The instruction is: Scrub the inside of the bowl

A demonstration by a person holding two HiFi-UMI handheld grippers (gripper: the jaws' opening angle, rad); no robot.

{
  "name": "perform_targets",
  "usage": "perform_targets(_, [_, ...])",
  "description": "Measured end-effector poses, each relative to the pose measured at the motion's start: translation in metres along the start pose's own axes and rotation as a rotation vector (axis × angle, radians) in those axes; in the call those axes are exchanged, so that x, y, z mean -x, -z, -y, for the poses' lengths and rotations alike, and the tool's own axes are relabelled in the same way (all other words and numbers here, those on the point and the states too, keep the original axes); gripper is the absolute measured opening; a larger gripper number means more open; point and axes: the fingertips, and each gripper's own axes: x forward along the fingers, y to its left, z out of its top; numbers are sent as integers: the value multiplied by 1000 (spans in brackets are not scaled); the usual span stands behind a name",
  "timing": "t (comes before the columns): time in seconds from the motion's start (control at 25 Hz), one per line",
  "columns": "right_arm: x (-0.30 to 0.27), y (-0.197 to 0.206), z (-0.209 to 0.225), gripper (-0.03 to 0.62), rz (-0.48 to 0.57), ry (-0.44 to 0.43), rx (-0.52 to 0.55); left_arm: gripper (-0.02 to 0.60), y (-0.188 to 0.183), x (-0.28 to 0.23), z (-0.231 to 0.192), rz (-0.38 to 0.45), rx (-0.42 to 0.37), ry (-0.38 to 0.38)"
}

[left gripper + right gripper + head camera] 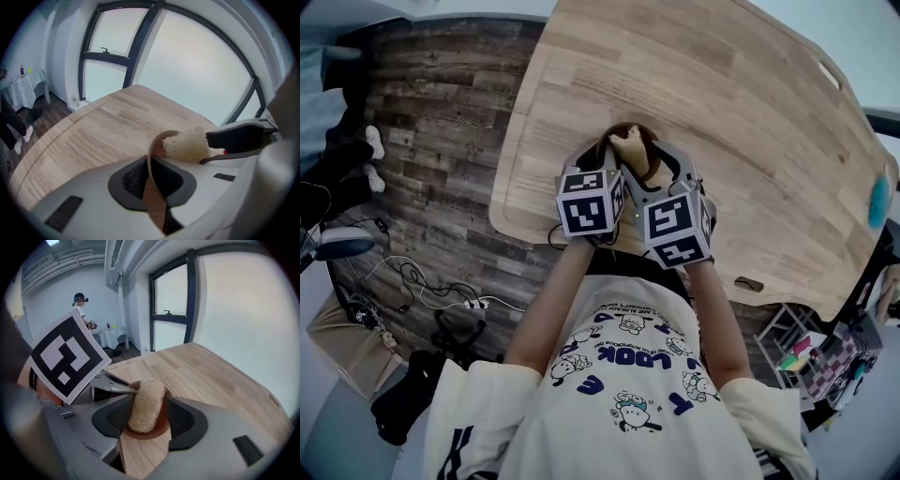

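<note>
Left tool (157,173): jaws drawn narrow, clamped on the thin brown wall of the bowl (152,206), one pad on each face of it.
Right tool (146,416): jaws spread wide, with the loofah (146,404) standing between them; brown bowl shows in the gap on the right pad's side, so the pads do not squeeze it.
Loofah: pale, coarse and fibrous, standing on end inside the bowl, its top rising above the rim.
Bowl: small and brown, resting on the surface (722,112) close to its near edge, nearer the left near corner than the right; in the head view both tools largely cover it.
Tools together: side by side at the bowl, the left one on the rim, the right one over the inside, both angled downward.
Marker cubes: the left cube (591,200) and the right cube (678,228) sit just beside each other, above the person's forearms.
Surface: light wood with rounded corners and visible plank joints.
Teal thing (878,202): at the surface's far right edge, too small to tell what it is.
Floor (431,122): dark wood planks to the left of the surface, with cables lying on it.
Window (197,61): large, dark-framed, beyond the surface's far edge.
Background: a second person (80,303) stands near a small white-clothed table (110,336), well apart from the surface.
</note>
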Motion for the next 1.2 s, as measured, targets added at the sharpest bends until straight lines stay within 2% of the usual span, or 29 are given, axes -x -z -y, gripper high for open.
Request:
perform_targets(0.16, [-6,0,-2,199,-5,-12,-16,32,1,0,0,0,-8,0])
perform_targets(0.28, [-15,3,-4,144,-23,-8,5,32,0,-2,4,4,-7,17])
perform_targets(0.52, [-26,9,-4,123,-56,-34,3,33,0,-1,4,-3,-45,16])
perform_targets(0.68, [-31,13,-4,115,-106,-118,-70,34,-1,-2,6,5,-36,36])
perform_targets(0.92, [-30,22,-10,107,-187,-315,-215,37,2,-1,7,28,-32,46])
perform_targets(1.08, [-28,24,-17,103,-215,-380,-171,37,3,0,7,27,-37,57])
perform_targets(1.2, [-27,25,-16,103,-231,-369,-117,37,5,0,9,5,-71,53])
